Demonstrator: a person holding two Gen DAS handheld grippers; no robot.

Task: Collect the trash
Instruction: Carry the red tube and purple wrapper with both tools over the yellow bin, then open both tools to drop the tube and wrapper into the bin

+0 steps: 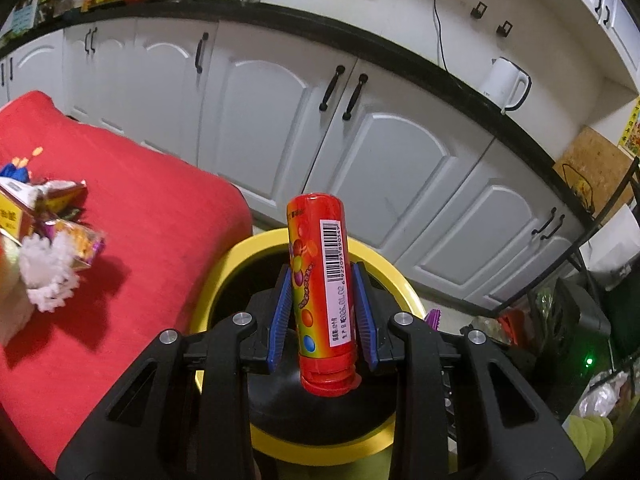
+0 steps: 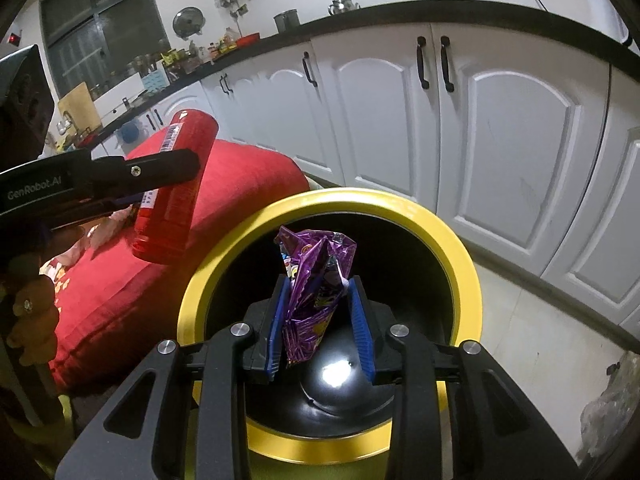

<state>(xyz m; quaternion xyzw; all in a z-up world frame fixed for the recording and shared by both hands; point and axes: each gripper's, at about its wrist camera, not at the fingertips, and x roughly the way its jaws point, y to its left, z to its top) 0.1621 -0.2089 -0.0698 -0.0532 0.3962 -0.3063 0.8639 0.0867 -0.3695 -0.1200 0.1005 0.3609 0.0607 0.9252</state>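
Left gripper clamped on candy tube, right gripper on purple wrapper; release best made over yellow-rimmed bin, lower centre

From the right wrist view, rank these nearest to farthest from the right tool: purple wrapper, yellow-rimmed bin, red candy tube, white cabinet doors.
1. purple wrapper: between the right tool's pads.
2. yellow-rimmed bin: directly below and ahead.
3. red candy tube: upper left, in the left tool.
4. white cabinet doors: behind the bin, along the far wall.
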